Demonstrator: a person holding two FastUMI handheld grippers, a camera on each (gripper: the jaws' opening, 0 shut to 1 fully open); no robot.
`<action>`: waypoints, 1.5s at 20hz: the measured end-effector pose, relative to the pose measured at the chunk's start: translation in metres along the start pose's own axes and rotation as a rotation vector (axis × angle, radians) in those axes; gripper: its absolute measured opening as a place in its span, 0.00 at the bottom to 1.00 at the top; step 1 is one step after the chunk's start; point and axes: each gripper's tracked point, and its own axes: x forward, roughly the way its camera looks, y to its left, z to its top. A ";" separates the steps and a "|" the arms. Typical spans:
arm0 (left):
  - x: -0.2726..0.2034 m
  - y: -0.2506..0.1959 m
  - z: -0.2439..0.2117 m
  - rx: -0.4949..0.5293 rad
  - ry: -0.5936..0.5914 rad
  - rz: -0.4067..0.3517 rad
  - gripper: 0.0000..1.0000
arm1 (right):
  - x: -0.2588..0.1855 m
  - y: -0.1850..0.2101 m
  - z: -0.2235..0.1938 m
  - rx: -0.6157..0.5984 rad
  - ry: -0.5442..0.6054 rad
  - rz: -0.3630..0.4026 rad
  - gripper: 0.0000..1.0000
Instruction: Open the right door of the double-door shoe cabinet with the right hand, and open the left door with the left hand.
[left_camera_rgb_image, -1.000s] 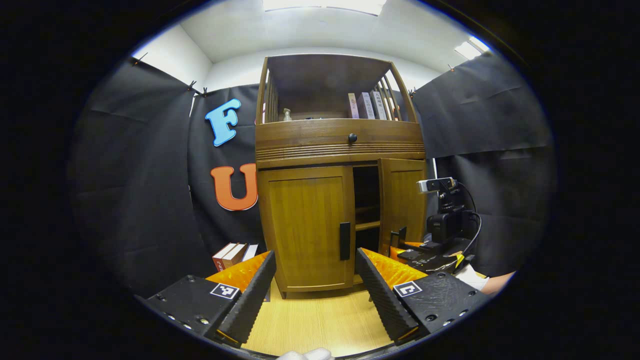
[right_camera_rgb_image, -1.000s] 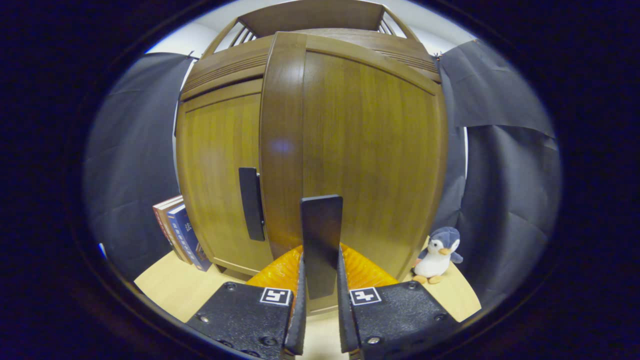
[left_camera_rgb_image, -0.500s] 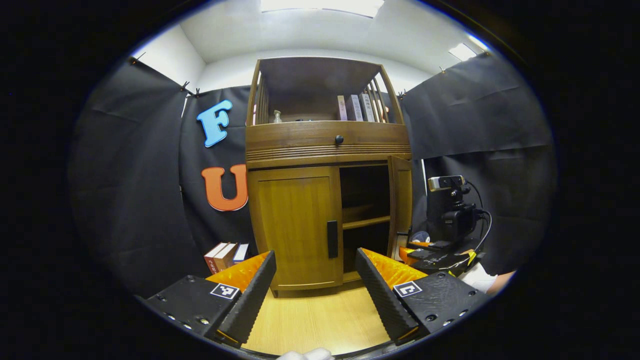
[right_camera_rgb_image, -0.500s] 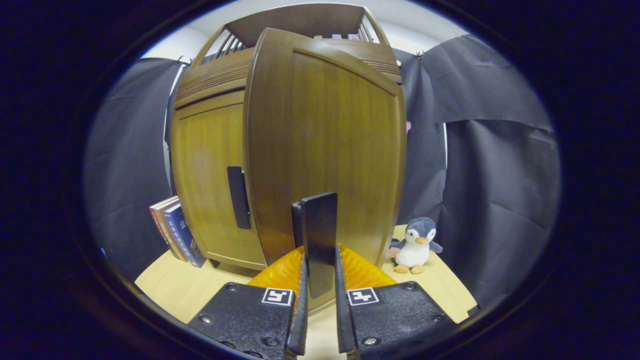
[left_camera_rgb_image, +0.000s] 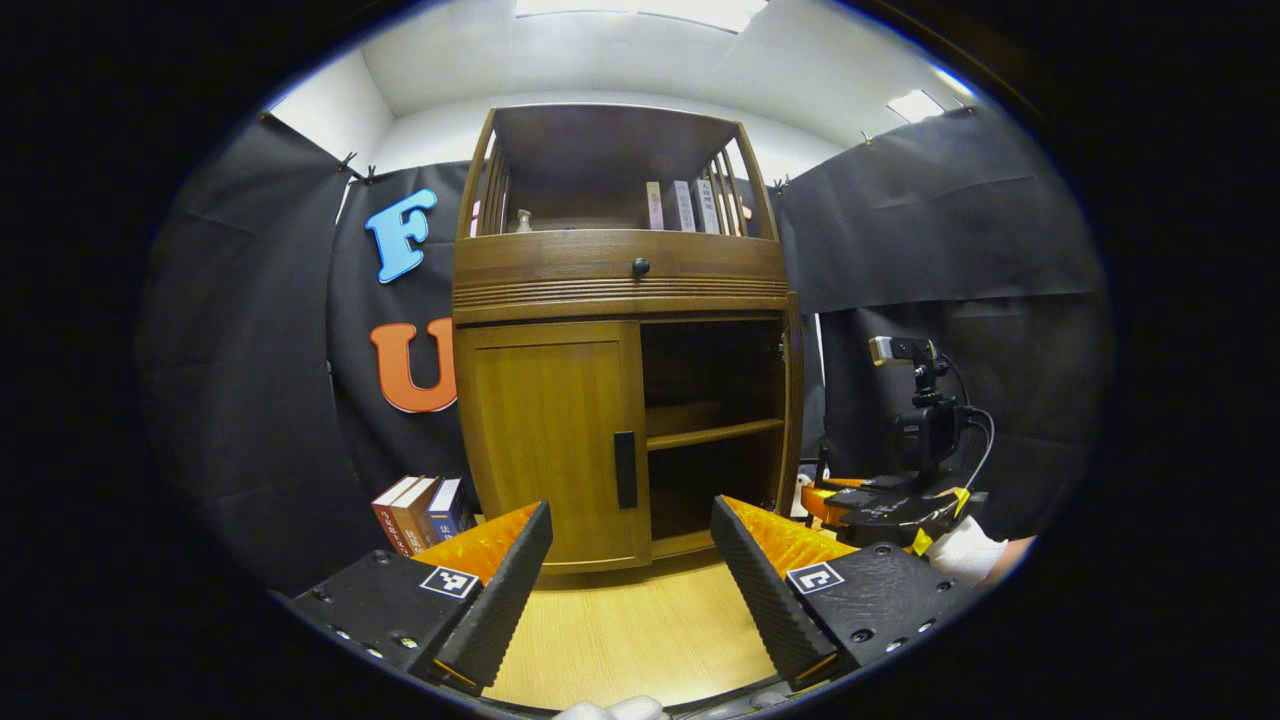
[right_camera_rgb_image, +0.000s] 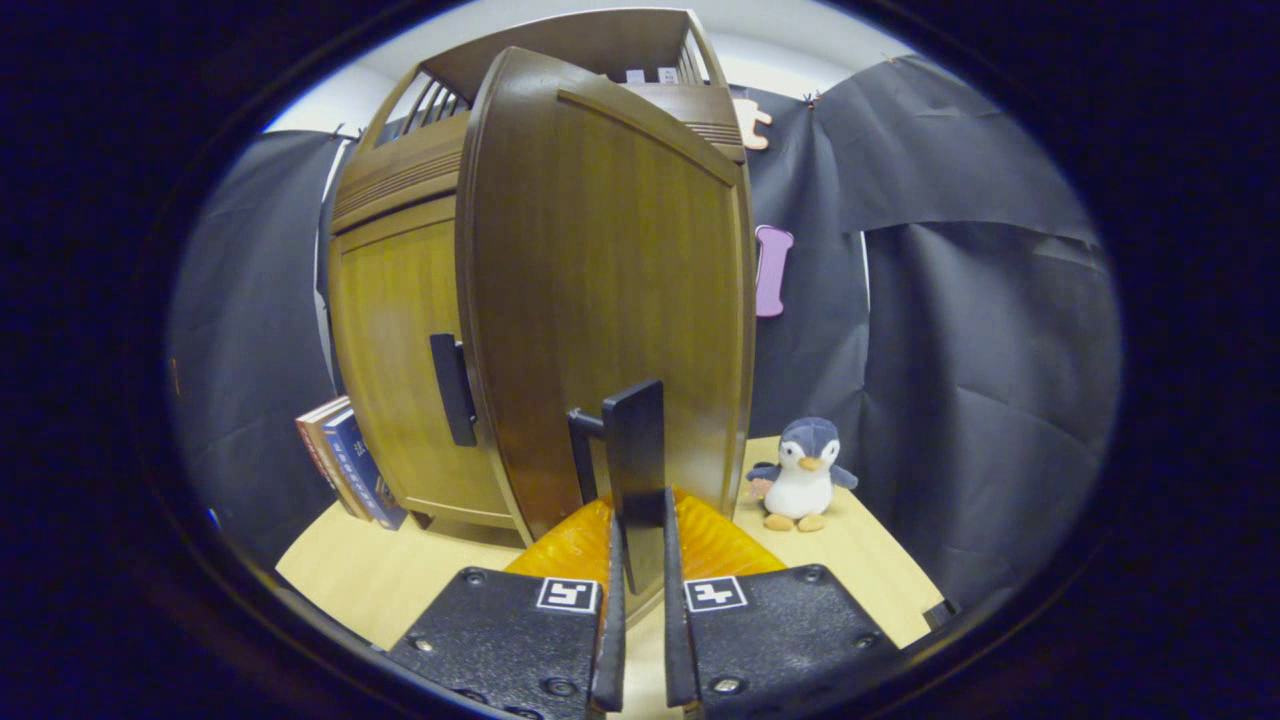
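the right gripper (right_camera_rgb_image: 638, 640) is clamped on the right door's handle (right_camera_rgb_image: 636, 470), both fingers pressing it. the right door (right_camera_rgb_image: 610, 290) stands swung wide, edge-on in the left gripper view. the left gripper (left_camera_rgb_image: 630, 580) hangs with fingers wide apart, well short of the cabinet (left_camera_rgb_image: 620, 290), holding nothing. the left door (left_camera_rgb_image: 550, 440) is closed. a penguin toy (right_camera_rgb_image: 803, 475) sits beside the cabinet.

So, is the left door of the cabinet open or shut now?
Shut. The left door sits flush in the cabinet; only the right door is swung out.
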 end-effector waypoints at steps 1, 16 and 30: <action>0.001 -0.004 0.001 0.000 0.000 -0.003 0.96 | -0.002 -0.004 0.000 0.009 0.002 0.003 0.17; 0.038 -0.105 0.016 0.002 0.005 0.067 0.96 | -0.023 -0.100 0.001 -0.016 0.033 0.163 0.05; 0.049 -0.186 0.022 0.003 0.029 0.194 0.96 | -0.013 -0.173 0.010 -0.045 0.049 0.318 0.04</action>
